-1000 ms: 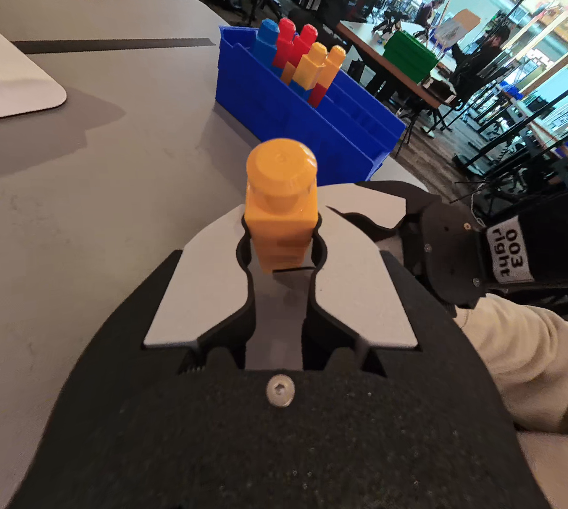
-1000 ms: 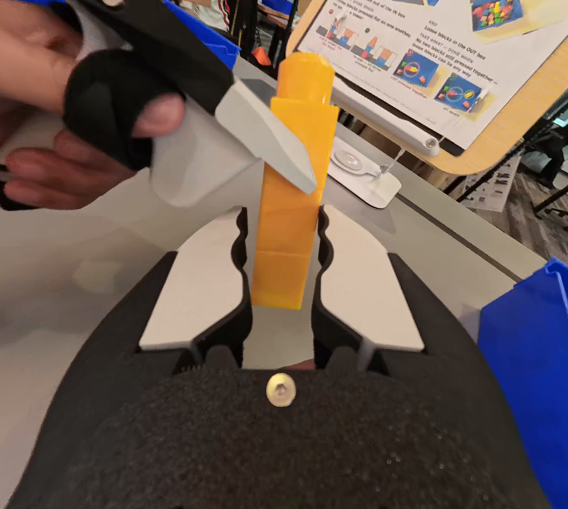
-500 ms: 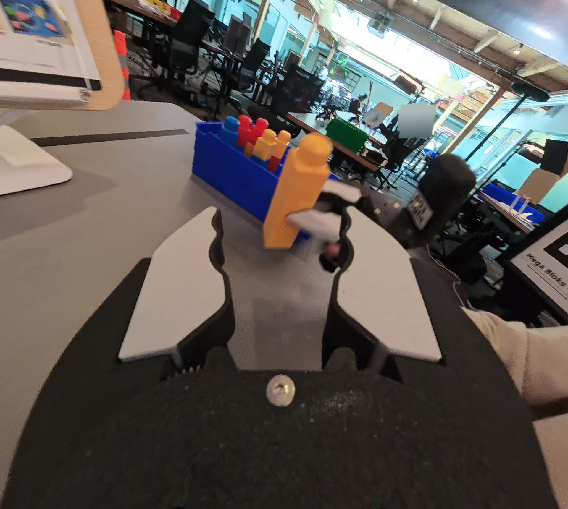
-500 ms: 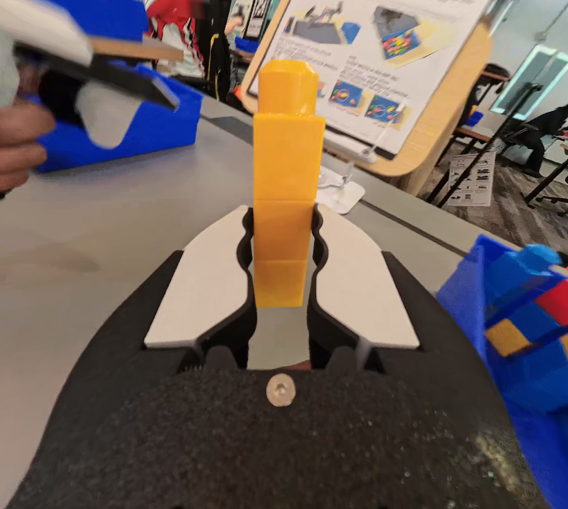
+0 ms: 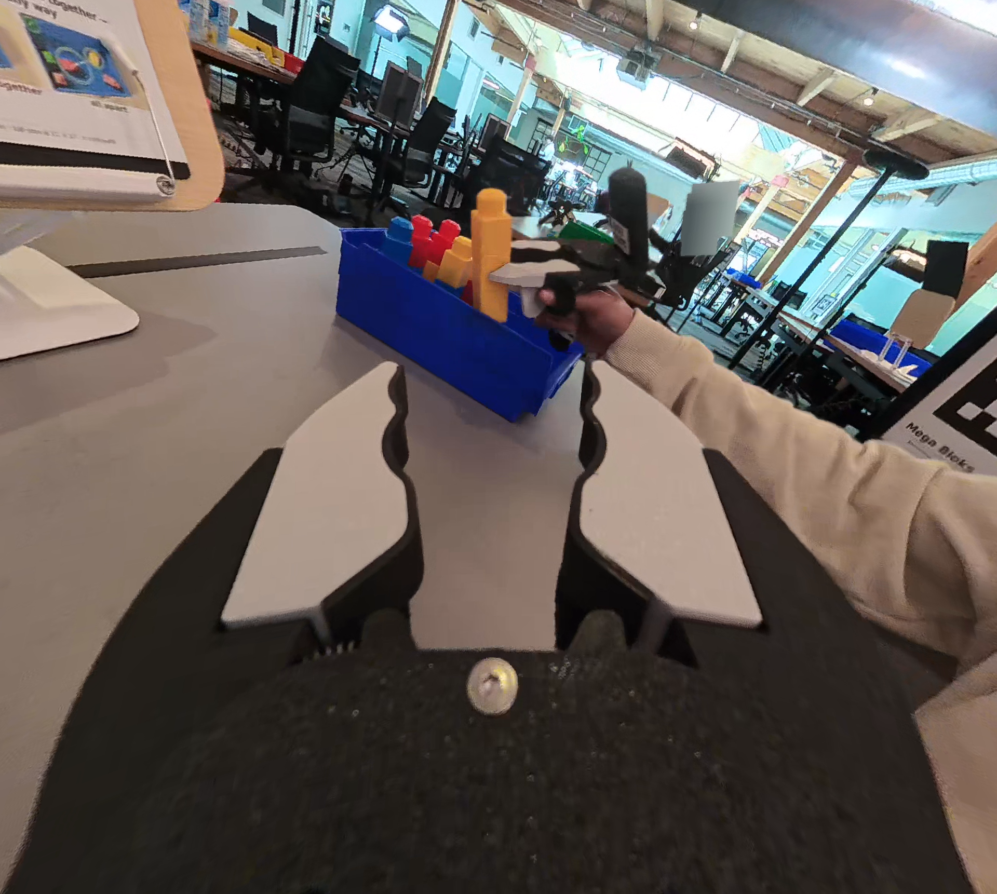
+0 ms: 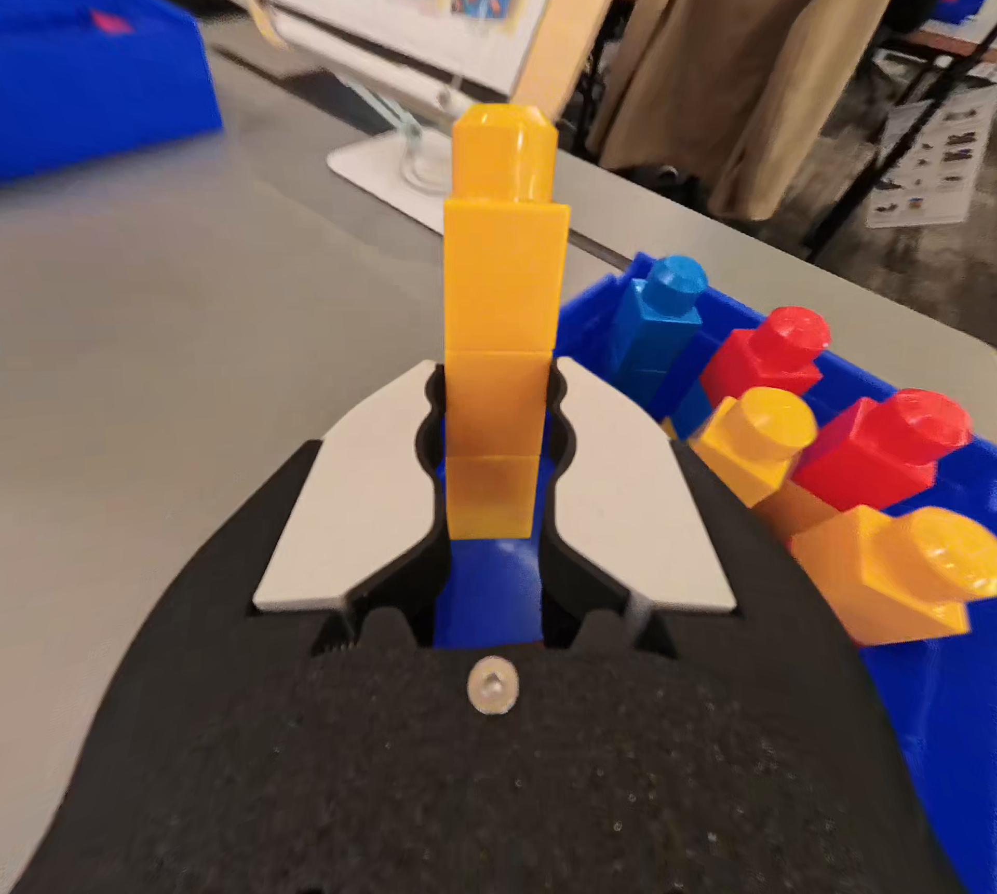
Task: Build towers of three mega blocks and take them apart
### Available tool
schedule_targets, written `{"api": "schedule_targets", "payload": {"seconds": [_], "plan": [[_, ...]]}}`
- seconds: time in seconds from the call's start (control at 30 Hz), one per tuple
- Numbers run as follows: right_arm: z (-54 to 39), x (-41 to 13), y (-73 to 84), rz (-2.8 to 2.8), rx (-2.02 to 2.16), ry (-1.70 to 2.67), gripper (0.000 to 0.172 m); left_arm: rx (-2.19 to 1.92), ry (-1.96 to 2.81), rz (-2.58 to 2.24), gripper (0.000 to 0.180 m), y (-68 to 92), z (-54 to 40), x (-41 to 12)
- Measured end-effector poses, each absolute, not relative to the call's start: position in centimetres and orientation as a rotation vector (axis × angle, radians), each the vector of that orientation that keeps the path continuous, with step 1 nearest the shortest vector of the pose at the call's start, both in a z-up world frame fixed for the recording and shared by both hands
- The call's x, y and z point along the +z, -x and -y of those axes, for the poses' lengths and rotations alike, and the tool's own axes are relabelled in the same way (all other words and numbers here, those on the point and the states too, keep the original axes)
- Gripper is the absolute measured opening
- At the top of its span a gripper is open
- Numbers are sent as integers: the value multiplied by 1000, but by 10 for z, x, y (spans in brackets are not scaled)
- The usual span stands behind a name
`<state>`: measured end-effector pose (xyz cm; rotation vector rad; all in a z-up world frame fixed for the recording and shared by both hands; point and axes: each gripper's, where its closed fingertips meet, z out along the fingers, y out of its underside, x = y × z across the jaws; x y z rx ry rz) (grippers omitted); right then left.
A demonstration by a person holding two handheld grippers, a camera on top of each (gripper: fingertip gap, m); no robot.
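A big grey table [image 5: 162,409] fills most of what we see, and on it sits a long blue bin [image 5: 448,334] with finished towers standing in it. There is a blue tower [image 6: 655,328], a red block [image 6: 771,355] and another red one [image 6: 885,447], plus a yellow block [image 6: 755,436] and an orange block [image 6: 895,571] lying nearer. Behind the table stands a wooden board with a picture sheet [image 5: 70,59]. The right gripper [image 6: 499,431] is squeezing an orange tower [image 6: 502,328] of three blocks around its middle, with both pads pressed on its sides. The tower is up in the air, right over the near end of the bin. The left gripper [image 5: 493,409] is wide apart with nothing in it, and it hangs over bare table, well away from the bin. The job now looks like putting the tower into the bin. To do it well, keep the tower straight up, bring it down slowly into a free spot so it does not bump the others, and let go only when its bottom rests on the floor of the bin.
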<state>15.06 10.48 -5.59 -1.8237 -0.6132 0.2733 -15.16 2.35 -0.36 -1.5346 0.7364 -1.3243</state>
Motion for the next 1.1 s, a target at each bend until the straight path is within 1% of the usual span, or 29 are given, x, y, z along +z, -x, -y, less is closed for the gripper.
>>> {"api": "schedule_targets", "payload": {"seconds": [0.13,0.4,0.6,0.73,0.83,0.93,1.03,1.1], "plan": [[-117,-77,-152,769,262,1915,36,-1283,1538,-778,61,150,-19,-6],[-118,-112,-161,988,242,2081,36,-1324,1522,-742,60,161,-20,0],[-130,-121,-171,855,188,2160,36,-1392,1514,-710,60,161,-22,2],[-142,-103,-171,551,189,2042,36,-1375,1520,-729,60,158,-21,-1],[-151,-108,-175,404,202,1984,36,-1385,1522,-732,60,156,-19,-1],[-158,-120,-181,373,178,1984,36,-1375,1517,-743,60,156,-16,0],[-165,-115,-181,384,195,1924,36,-1354,1502,-753,60,158,-15,4],[-167,-125,-180,402,206,1955,36,-1345,1494,-756,60,158,-14,6]]}}
